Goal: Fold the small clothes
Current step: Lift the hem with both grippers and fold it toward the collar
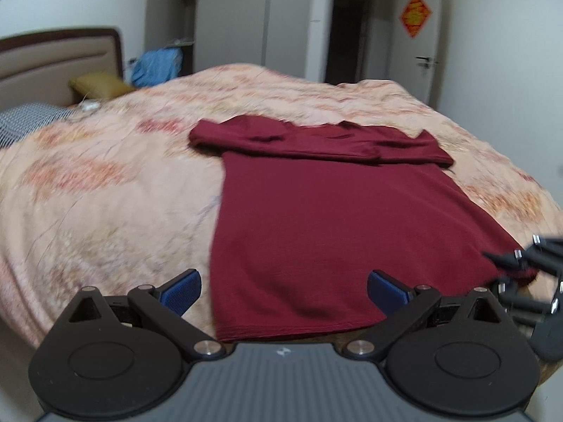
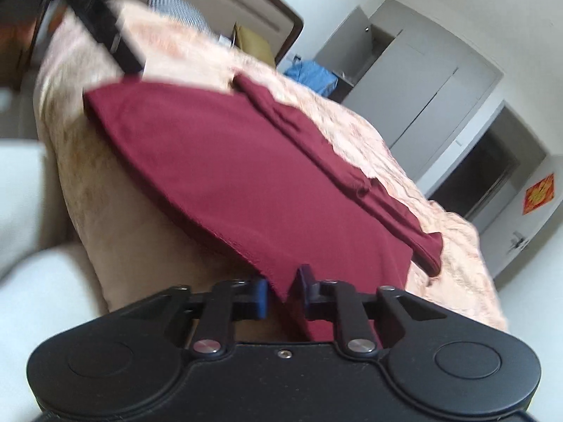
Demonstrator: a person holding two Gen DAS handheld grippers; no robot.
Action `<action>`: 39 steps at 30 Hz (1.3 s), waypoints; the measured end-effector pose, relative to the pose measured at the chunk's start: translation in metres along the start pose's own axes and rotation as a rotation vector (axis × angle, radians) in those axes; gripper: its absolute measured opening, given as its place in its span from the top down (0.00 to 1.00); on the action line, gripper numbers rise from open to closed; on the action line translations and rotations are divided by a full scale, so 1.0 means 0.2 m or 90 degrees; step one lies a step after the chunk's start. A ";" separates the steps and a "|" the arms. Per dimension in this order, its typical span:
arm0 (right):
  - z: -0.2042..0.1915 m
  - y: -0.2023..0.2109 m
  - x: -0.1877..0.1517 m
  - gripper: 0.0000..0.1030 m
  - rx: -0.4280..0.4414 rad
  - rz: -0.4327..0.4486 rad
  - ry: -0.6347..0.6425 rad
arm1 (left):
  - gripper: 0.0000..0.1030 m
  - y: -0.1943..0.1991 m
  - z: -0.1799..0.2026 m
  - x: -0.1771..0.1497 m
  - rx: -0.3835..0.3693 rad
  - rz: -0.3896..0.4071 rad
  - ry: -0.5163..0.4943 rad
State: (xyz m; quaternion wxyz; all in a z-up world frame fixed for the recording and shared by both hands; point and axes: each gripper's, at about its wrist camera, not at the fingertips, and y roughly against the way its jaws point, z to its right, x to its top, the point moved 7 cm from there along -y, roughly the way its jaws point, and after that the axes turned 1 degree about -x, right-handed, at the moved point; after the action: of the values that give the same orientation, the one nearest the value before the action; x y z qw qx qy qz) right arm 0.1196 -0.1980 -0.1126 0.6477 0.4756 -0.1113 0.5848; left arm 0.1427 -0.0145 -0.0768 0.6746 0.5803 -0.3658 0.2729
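The shirt (image 1: 316, 239) lies lengthwise ahead on the bed (image 1: 105, 183), its near hem between the left gripper's (image 1: 284, 290) spread jaws, while the right gripper's (image 2: 281, 290) jaws pinch the hem's right corner.

The shirt (image 1: 316, 218) lies flat on the bed cover (image 1: 105, 183), with its sleeves folded across its far end. Its near hem reaches the near edge of the bed. The left gripper (image 1: 284, 292) is at this hem, one finger on each side of the near left corner. The right gripper (image 2: 281, 290) is at the near right corner of the shirt, which sits between its fingers. The pillows (image 1: 98, 86) lie far left, before the headboard (image 1: 59, 56).
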 end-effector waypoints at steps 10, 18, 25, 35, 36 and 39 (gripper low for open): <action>0.30 0.02 0.20 0.86 0.103 -0.006 -0.246 | 0.00 -0.15 0.29 -0.15 0.042 -0.008 -0.198; 0.37 0.08 0.25 0.86 0.126 0.000 -0.313 | 0.01 -0.31 0.36 -0.14 0.122 0.021 -0.228; 0.35 0.11 0.26 0.86 0.112 0.002 -0.278 | 0.19 -0.26 0.25 -0.12 0.158 0.049 -0.226; 0.30 0.12 0.21 0.88 0.091 -0.016 -0.260 | 0.45 -0.13 0.06 -0.09 0.197 0.118 -0.221; 0.29 0.12 0.21 0.88 0.089 -0.016 -0.258 | 0.49 -0.12 0.05 -0.09 0.188 0.121 -0.224; 0.28 0.13 0.20 0.90 0.080 -0.014 -0.250 | 0.77 -0.10 0.07 -0.08 0.156 0.127 -0.239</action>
State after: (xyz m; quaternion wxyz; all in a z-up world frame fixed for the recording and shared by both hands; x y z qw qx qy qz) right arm 0.1327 -0.2173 -0.0426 0.5892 0.6208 -0.1936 0.4796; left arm 0.1470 -0.0317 -0.0999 0.4889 0.6596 -0.5043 0.2675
